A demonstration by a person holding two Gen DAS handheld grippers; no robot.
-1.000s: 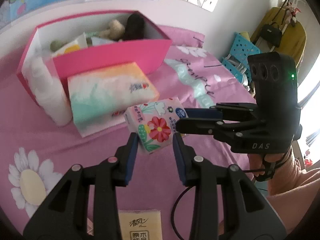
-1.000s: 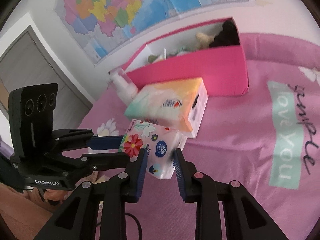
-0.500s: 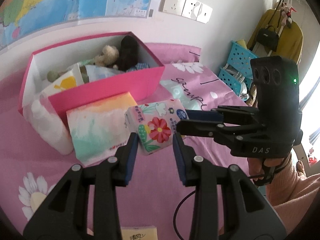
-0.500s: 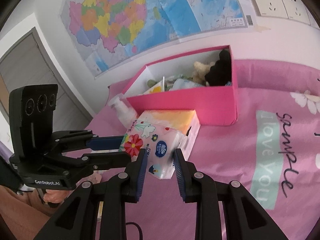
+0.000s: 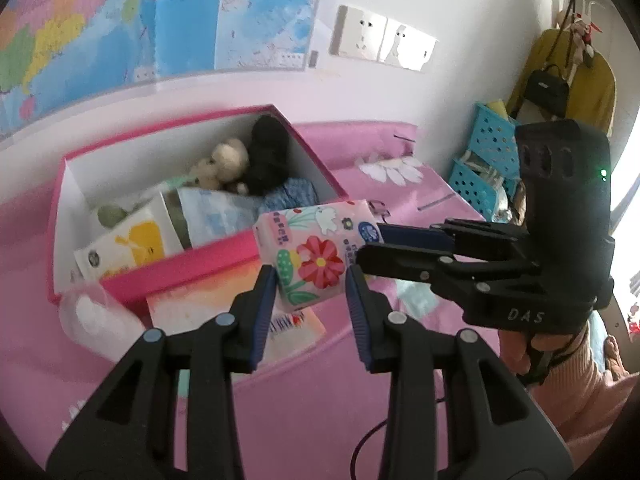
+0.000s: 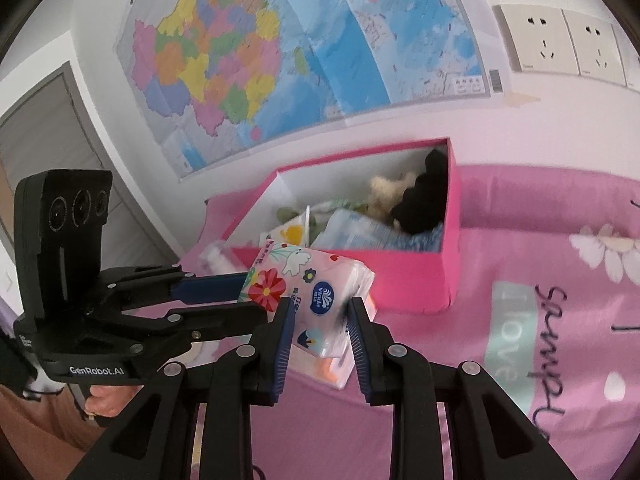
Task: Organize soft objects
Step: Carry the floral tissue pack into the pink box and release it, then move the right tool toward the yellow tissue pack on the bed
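A pink floral tissue pack [image 5: 316, 256] [image 6: 308, 280] hangs in the air just in front of an open pink box [image 5: 200, 264] [image 6: 400, 280]. My left gripper [image 5: 310, 280] is shut on its near end. My right gripper [image 6: 320, 312] is shut on its other end, and in the left wrist view that right gripper [image 5: 372, 240] reaches in from the right. In the right wrist view the left gripper [image 6: 244, 292] comes in from the left. The box holds a beige plush, a black plush, a blue knit and some packets.
A larger orange-and-green tissue pack [image 5: 212, 300] lies on the pink bedspread against the box front. A white bottle [image 5: 96, 320] lies at the box's left corner. Blue baskets [image 5: 488, 152] and a hanging yellow coat [image 5: 592, 80] stand beyond the bed's right edge.
Both grippers have risen with the floral pack between them and come closer to the box. More of the box's inside now shows; the grips are unchanged.
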